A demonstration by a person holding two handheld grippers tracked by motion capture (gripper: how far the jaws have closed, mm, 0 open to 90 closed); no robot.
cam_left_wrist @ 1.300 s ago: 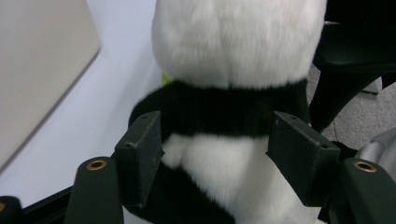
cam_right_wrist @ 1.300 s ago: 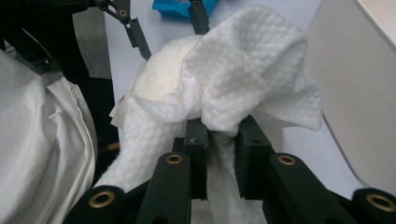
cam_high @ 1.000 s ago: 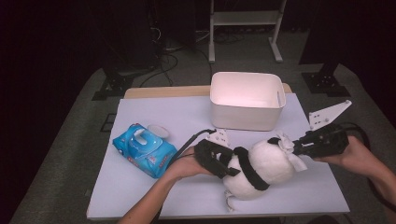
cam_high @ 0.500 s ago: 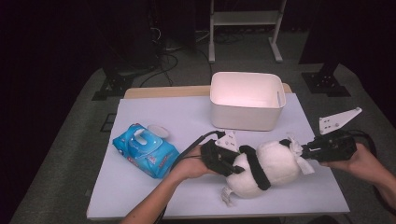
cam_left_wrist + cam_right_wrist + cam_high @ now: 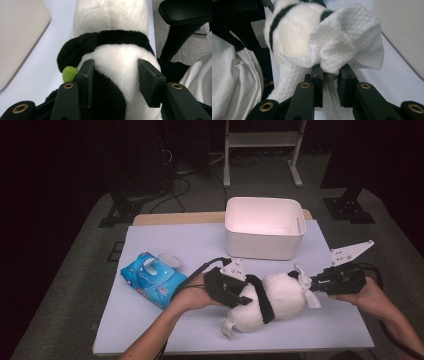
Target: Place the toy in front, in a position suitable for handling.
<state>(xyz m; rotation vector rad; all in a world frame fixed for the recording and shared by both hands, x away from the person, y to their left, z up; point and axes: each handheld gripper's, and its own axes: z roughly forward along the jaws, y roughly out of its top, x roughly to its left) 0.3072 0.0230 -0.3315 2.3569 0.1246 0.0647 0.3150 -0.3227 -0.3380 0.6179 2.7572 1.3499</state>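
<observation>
Plush panda (image 5: 272, 301) (fluffy, rounded) between left jaws, embossed white wipe (image 5: 347, 47) pinched in right jaws.

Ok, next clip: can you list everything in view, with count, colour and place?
plush panda: one, white and black, lying on the table's near middle
wipe: one, white, bunched against the panda's right end
wipes pack: one, blue, left side of the table
bin: one, white, far side of the table
table: one, pale lilac top
metal stand: one, grey, on the floor behind
left hand-held gripper: one, black, jaws closed on the panda's body
right hand-held gripper: one, black, pinching the wipe
forearms: two, coming in from the bottom edge
</observation>
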